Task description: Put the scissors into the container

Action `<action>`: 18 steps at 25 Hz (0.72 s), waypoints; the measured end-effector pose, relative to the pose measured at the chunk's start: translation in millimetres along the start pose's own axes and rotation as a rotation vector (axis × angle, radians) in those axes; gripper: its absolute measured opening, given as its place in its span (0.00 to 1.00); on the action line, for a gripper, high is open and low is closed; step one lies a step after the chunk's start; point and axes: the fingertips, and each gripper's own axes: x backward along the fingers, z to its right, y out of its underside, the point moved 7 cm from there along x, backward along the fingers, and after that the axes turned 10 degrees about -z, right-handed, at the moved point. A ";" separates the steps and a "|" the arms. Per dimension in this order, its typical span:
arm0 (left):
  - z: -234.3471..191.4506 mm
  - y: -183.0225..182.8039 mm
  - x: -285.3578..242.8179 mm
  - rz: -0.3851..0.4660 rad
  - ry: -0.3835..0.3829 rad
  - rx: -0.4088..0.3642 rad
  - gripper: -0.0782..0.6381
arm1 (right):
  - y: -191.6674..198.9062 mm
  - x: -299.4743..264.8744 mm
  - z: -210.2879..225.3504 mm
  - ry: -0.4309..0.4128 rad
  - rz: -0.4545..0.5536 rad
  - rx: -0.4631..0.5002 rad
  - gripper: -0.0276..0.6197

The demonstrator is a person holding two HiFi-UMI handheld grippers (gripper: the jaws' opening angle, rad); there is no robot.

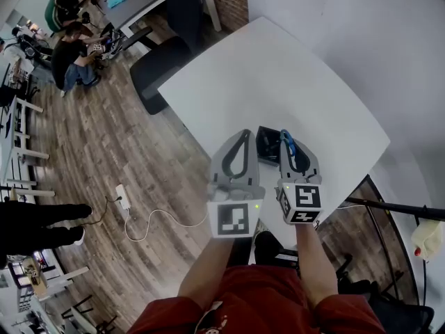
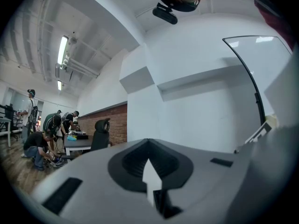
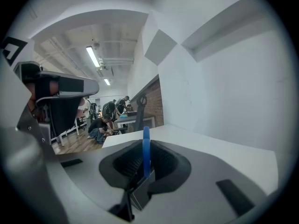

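Two tongs, hand-held, side by side over the near edge of a white desk (image 1: 292,68).

1. Left tongs (image 1: 243,135): jaws clenched together, nothing between them; the left gripper view shows only a thin sliver of pale background where they meet (image 2: 149,169).
2. Right tongs (image 1: 287,135): jaws clenched on the scissors (image 1: 288,145). In the right gripper view a blue handle (image 3: 146,148) stands upright between the pads, with a grey part pinched below it.
3. Container (image 1: 267,145): dark, open-topped, on the desk near its edge, showing between the two tongs. The scissors are just beside it in the head view, in the grip and not inside it.
4. Floor (image 1: 118,152): wood planks, left of the desk, with a white power strip (image 1: 122,196) and its cable.
5. Office chair (image 1: 158,67): black, at the far left corner of the desk.
6. People (image 1: 69,54): several, seated or crouched well apart in the background.
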 end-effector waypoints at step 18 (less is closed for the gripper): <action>4.1 9.0 -1.5 -0.002 0.011 0.010 0.12 | 22.3 -22.7 -15.0 -0.009 -0.113 0.033 0.13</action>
